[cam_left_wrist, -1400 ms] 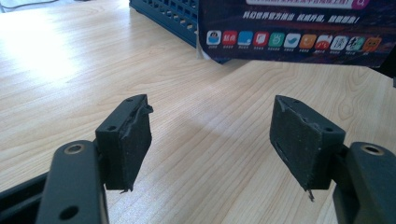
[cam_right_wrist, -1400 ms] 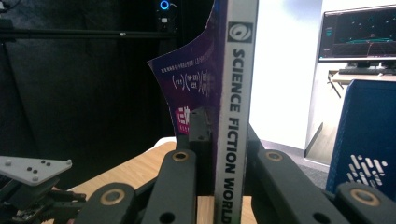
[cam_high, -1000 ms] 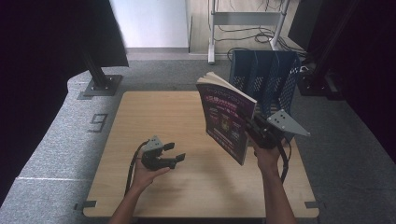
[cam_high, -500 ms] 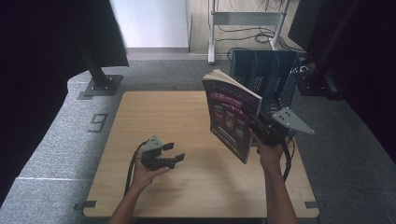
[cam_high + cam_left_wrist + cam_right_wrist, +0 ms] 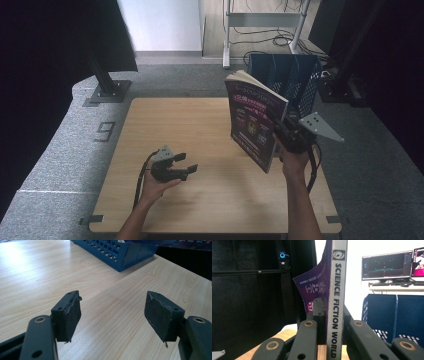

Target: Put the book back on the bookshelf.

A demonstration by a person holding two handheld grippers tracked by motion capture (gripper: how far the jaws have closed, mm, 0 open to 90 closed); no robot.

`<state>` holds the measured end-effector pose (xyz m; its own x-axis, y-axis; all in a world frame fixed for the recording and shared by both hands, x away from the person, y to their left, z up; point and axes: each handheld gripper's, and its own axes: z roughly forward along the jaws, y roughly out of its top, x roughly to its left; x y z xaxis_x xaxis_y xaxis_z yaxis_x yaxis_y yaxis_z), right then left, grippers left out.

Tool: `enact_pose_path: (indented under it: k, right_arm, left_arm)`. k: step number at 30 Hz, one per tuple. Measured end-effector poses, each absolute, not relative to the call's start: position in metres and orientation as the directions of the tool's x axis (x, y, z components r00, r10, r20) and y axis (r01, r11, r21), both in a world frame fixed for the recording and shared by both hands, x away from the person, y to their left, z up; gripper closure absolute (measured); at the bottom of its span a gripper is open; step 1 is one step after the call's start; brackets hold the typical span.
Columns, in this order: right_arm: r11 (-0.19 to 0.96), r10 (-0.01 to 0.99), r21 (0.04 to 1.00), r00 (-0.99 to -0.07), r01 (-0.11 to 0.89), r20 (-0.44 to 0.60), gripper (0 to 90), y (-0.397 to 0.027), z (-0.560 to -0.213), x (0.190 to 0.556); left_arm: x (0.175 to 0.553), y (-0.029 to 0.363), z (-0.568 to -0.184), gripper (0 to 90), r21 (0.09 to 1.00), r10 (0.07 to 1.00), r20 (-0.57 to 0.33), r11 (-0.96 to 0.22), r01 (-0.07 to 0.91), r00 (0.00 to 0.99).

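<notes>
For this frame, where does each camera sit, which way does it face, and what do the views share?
High view: above the person's side, looking forward and down on the table; both forearms, left gripper, right gripper.
Left gripper view: low over the table, past its open jaws toward the blue rack.
Right gripper view: level, jaws clamping the book.
Shared: book, rack.

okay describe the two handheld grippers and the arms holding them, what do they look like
Both grippers are black. The left gripper has two chunky arms with brass-coloured pivot rivets and flat rectangular pads frayed at the edges; a black cable trails back along the forearm. The right gripper carries a grey three-cornered plate dotted with small holes, plus its own looping black cable. Both forearms are bare, with no sleeves visible.
</notes>
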<state>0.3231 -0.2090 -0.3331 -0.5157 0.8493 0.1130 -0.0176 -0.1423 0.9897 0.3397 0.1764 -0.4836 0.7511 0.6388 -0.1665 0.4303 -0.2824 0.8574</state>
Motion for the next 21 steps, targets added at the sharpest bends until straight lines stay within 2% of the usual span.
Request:
enact_pose_path:
  k: [21]
  right_arm:
    - [-0.172, 0.886, 0.984, -0.444, -0.049, 0.133, 81.9, -0.235, -0.321, 0.329]
  left_arm:
    - [0.34, 0.178, -0.484, 29.5, 0.855, 0.639, -0.169, -0.283, 0.434, 0.75]
